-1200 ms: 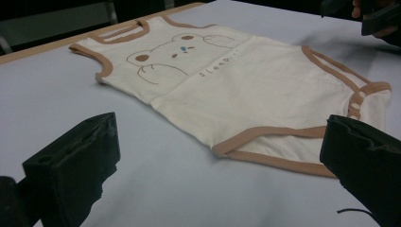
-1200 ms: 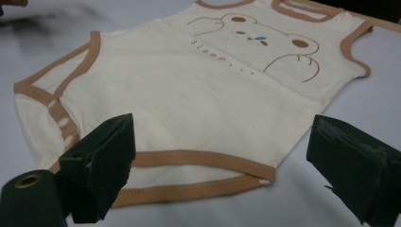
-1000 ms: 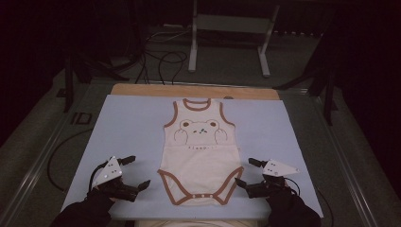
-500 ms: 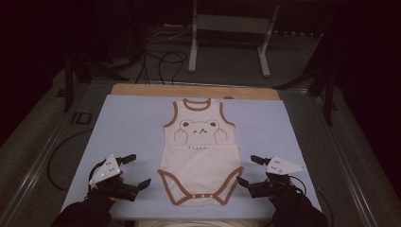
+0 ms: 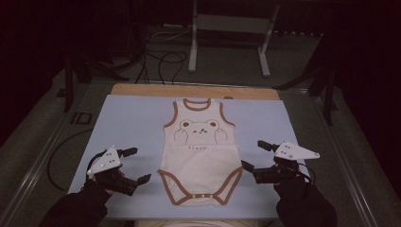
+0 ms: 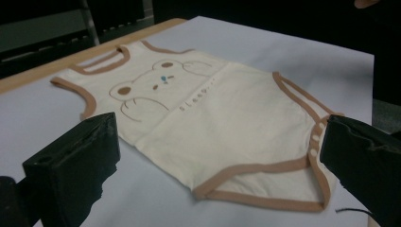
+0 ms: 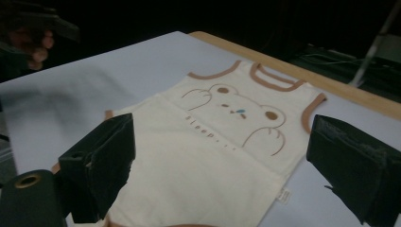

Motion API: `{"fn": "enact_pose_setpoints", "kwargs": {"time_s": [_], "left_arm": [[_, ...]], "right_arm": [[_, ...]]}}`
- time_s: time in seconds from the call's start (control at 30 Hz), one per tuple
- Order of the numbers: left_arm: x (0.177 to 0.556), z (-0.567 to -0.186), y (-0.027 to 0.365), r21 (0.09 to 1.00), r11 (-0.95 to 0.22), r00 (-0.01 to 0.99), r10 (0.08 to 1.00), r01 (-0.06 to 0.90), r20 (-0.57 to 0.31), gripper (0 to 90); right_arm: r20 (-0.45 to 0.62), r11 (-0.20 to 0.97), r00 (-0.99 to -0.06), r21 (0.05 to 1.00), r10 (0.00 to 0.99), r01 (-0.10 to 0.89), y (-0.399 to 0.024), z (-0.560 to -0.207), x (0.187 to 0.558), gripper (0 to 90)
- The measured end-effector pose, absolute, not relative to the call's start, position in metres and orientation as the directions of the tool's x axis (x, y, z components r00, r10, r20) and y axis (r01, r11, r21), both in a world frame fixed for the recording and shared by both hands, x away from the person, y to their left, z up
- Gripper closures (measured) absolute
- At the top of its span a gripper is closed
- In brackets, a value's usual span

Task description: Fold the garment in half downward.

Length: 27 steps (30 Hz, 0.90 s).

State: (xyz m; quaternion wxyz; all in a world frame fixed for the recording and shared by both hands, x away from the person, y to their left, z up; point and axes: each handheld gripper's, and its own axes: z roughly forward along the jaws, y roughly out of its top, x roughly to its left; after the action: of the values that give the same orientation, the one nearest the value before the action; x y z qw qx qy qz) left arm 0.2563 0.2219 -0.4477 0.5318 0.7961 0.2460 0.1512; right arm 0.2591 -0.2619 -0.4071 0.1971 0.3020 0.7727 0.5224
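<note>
A cream baby bodysuit [image 5: 201, 156] with brown trim and a bear face lies flat on the pale blue mat [image 5: 127, 123], neck to the far side and snaps toward me. My left gripper [image 5: 138, 165] rests open on the mat, just left of the leg openings. On the other side my right gripper [image 5: 253, 155] is open beside the bodysuit's right hip. In the left gripper view the bodysuit [image 6: 222, 118] spreads between the wide-open jaws of the left gripper [image 6: 220, 137]. The right gripper [image 7: 224, 142] frames the bodysuit [image 7: 222, 137] in the right gripper view. Neither holds cloth.
The mat covers a wooden table whose bare far edge [image 5: 194, 90] shows behind the bodysuit. Beyond it stand a metal frame [image 5: 227, 42] and cables [image 5: 161, 61] on a dark floor. Bare mat lies on both sides of the garment.
Both grippers have drifted slightly outward and away from me, the right one more. Their jaws stay open. The bodysuit has not moved.
</note>
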Motion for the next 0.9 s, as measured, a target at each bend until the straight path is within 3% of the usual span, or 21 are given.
{"fn": "enact_pose_setpoints", "kwargs": {"time_s": [0.5, 0.9], "left_arm": [[0.283, -0.423, 0.215, 0.918, -0.329, 0.836, 0.549, 0.22, -0.004, 0.0], [0.307, -0.424, 0.2, 0.904, -0.354, 0.839, 0.544, 0.241, -0.011, 0.0]], "right_arm": [[-0.009, 0.295, -0.732, 0.918, 0.682, 0.264, -0.25, -0.397, 0.29, 8.8], [-0.003, 0.304, -0.708, 0.904, 0.707, 0.299, -0.243, -0.402, 0.316, 8.8]]}}
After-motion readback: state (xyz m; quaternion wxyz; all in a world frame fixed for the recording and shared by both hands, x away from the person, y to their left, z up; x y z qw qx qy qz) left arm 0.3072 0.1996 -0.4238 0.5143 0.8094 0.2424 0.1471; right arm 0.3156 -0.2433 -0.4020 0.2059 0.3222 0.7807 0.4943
